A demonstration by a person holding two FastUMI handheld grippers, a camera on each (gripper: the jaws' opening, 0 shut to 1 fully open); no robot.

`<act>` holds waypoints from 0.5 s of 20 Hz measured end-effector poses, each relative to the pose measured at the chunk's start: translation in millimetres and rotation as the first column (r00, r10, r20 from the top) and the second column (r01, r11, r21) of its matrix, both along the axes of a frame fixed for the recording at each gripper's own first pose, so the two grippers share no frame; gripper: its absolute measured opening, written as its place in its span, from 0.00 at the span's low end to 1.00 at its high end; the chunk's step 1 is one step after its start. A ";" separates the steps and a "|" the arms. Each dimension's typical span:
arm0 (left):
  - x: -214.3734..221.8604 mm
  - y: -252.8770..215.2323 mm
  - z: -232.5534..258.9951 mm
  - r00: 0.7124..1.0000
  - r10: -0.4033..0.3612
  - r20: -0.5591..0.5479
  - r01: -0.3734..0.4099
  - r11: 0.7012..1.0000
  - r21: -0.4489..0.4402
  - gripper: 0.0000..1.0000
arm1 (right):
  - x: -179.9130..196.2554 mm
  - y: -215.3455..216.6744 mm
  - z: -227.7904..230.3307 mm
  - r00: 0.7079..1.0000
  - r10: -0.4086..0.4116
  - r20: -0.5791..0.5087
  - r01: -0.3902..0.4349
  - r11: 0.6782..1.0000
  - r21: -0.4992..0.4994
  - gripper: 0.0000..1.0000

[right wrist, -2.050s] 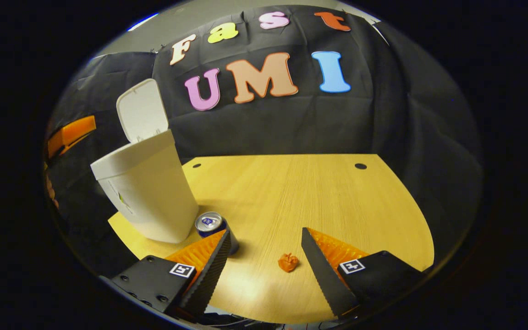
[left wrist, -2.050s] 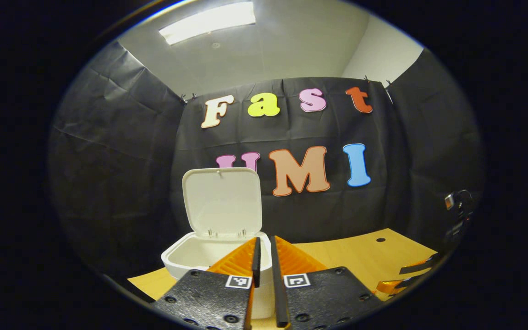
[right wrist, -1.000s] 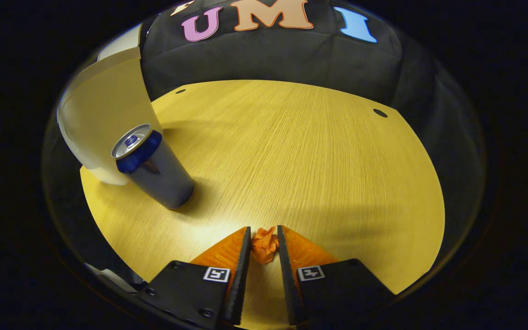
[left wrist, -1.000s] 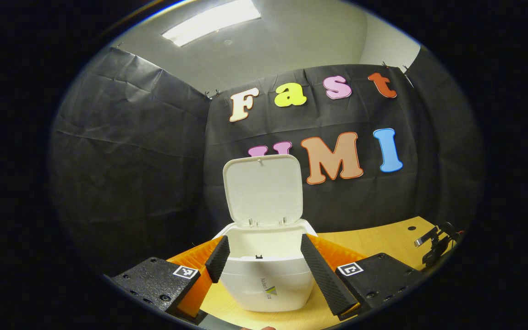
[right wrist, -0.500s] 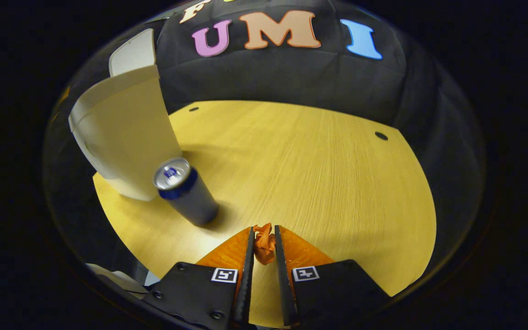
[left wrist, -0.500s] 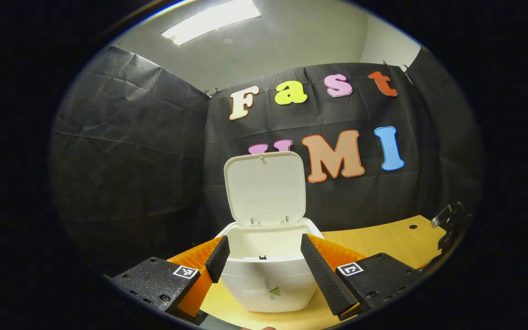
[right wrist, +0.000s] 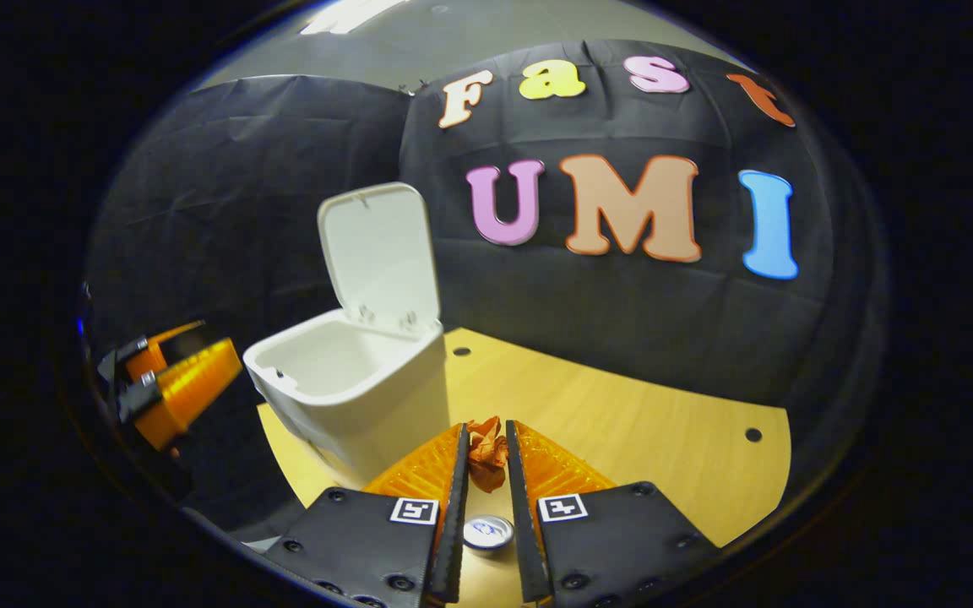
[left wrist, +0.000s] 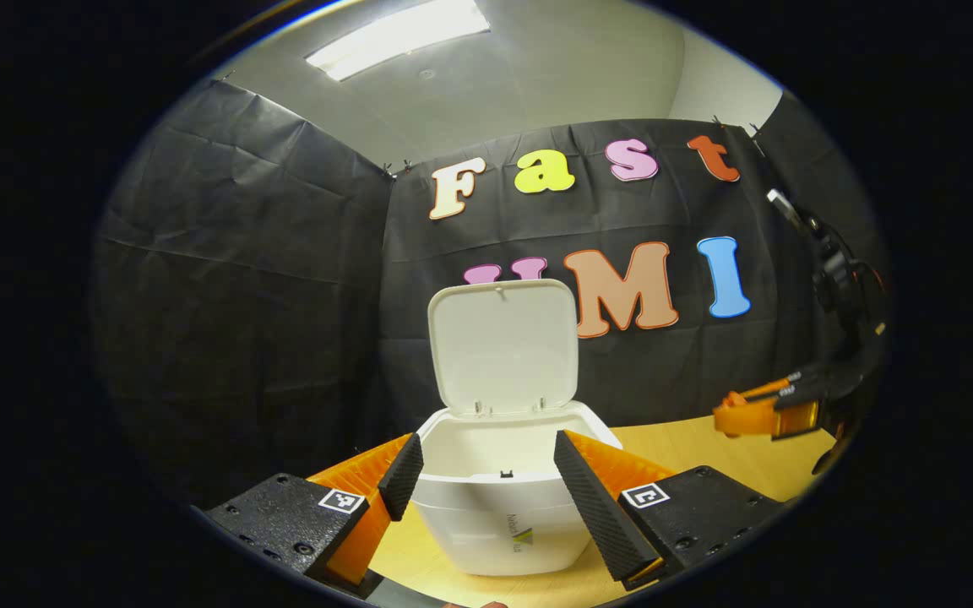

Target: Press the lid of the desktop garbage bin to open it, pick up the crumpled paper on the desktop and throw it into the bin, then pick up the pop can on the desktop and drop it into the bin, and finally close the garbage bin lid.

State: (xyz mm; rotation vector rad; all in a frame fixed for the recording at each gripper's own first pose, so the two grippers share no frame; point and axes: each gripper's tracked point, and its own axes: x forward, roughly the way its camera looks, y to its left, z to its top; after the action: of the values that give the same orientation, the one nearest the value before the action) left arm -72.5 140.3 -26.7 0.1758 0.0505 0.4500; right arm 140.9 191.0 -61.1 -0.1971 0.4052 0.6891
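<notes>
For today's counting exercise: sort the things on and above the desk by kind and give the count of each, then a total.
Bin with open lid: 1
Crumpled paper, pinched in the right gripper: 1
Pop can, below that gripper: 1
Grippers, including the left gripper: 2
Total: 5

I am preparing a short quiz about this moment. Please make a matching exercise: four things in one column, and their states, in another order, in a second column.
Things:
1. bin lid
2. crumpled paper
3. pop can
4. left gripper

States:
A. open, holding nothing
B. standing on the table below the right gripper
C. raised upright
D. pinched between two fingers

Pairs: 1-C, 2-D, 3-B, 4-A
</notes>
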 end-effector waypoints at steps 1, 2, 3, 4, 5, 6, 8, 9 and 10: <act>-2.9 5.0 -0.7 1.000 0.012 -0.001 -0.012 1.000 -0.002 0.94 | 1.0 24.1 8.8 0.999 0.031 0.019 -0.032 0.999 0.021 0.29; -8.1 9.4 0.0 1.000 0.026 -0.002 -0.026 1.000 -0.002 0.94 | 2.1 46.2 14.0 0.998 0.062 0.029 -0.063 0.997 0.034 0.29; -13.1 14.7 -0.5 0.999 0.042 -0.002 -0.042 0.999 0.001 0.94 | 1.9 65.8 14.0 0.995 0.092 0.038 -0.094 0.994 0.049 0.29; -18.1 20.5 1.3 0.998 0.060 -0.004 -0.060 0.998 0.005 0.94 | 2.0 83.8 14.1 0.992 0.115 0.048 -0.117 0.991 0.061 0.29; -25.3 27.5 2.1 0.997 0.080 -0.005 -0.080 0.997 0.012 0.94 | 0.1 100.5 13.2 0.990 0.135 0.045 -0.138 0.988 0.065 0.29; -32.4 33.9 4.3 0.995 0.101 -0.006 -0.101 0.995 0.020 0.94 | -1.0 114.4 7.5 0.987 0.155 0.030 -0.157 0.986 0.063 0.31; -44.6 46.6 5.6 0.990 0.142 -0.010 -0.142 0.989 0.033 0.94 | -2.2 131.8 -2.1 0.985 0.173 -0.003 -0.172 0.983 0.064 0.41; -52.0 52.8 6.6 0.987 0.160 -0.012 -0.159 0.986 0.039 0.94 | 1.5 133.7 -6.4 0.984 0.177 -0.016 -0.176 0.982 0.067 0.41; -57.2 58.3 8.2 0.984 0.176 -0.014 -0.176 0.983 0.044 0.94 | 4.6 135.1 -9.1 0.984 0.179 -0.023 -0.177 0.982 0.070 0.41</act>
State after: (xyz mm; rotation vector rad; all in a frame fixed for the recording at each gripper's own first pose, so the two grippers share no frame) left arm -129.7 198.6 -18.6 0.2185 0.0746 0.6263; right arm 145.5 326.1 -70.3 -0.1604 0.3945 0.8811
